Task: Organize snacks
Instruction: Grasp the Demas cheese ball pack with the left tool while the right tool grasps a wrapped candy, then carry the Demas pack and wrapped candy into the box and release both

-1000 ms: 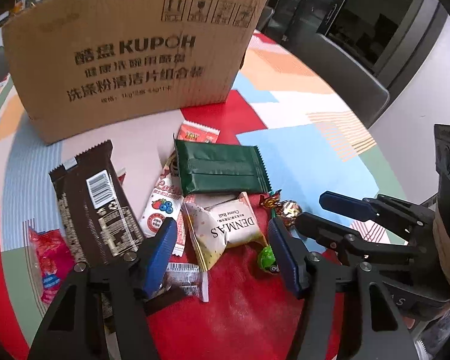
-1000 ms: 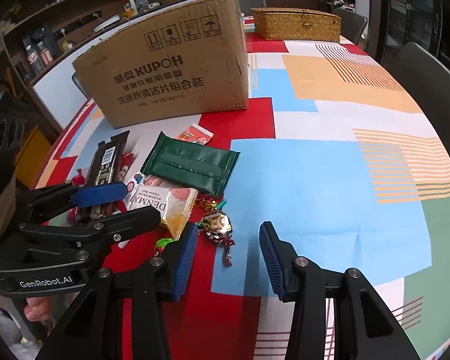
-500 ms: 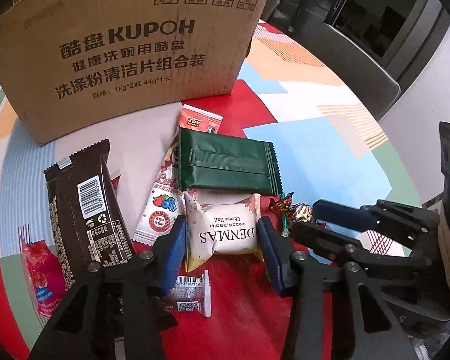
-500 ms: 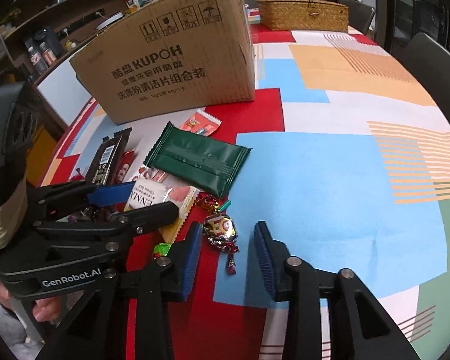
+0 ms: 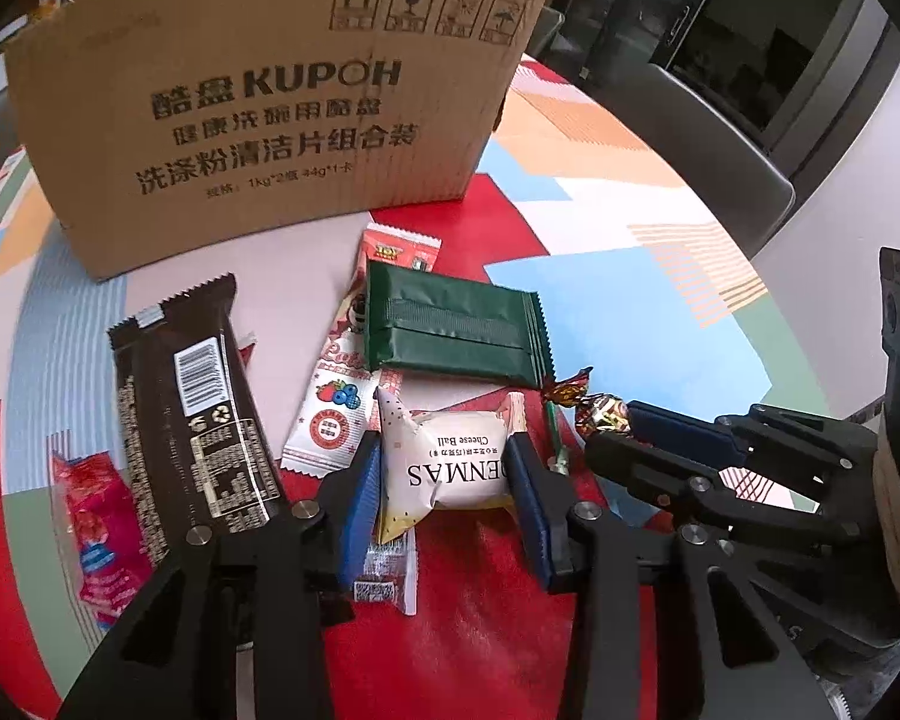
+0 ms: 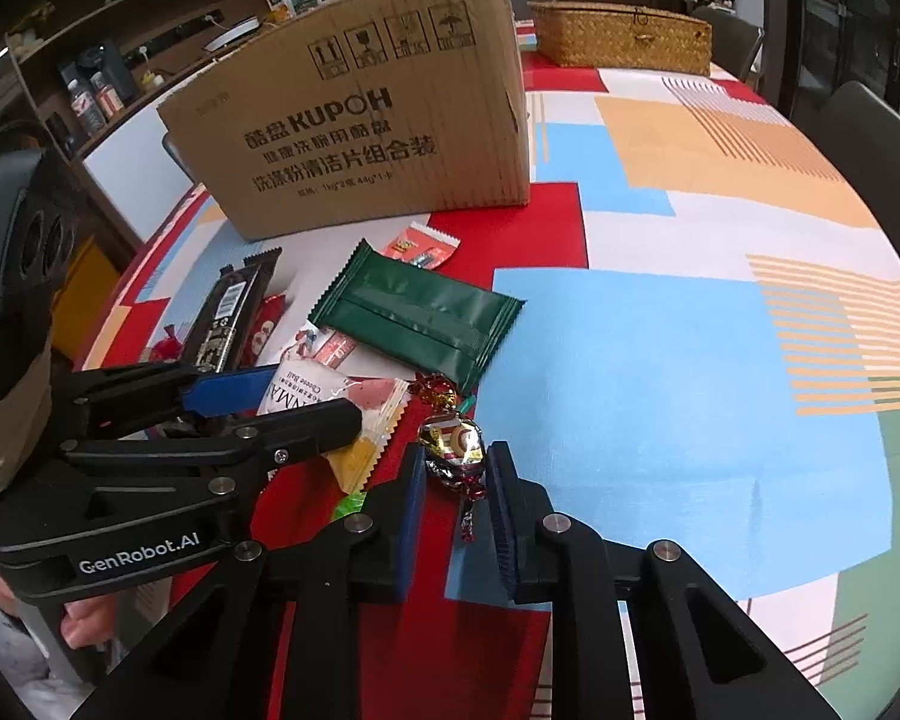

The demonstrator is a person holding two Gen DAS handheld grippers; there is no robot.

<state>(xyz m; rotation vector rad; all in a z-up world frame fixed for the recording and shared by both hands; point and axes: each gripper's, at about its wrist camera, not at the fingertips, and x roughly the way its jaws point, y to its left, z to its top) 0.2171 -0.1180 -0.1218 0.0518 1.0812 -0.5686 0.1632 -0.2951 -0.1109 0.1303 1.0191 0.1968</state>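
Cheese ball pack [image 5: 450,468] sits crosswise between the left gripper's [image 5: 447,483] closing jaws, pads touching its ends, while the right gripper [image 6: 453,468], alongside, pinches the foil candy [image 6: 453,444].

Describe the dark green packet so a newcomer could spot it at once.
Find the big cardboard box standing on the patchwork tablecloth; the snacks lie scattered just in front of it. The dark green packet is the flat rectangular one nearest the blue patch. It alone is plain, unprinted green with zigzag ends.
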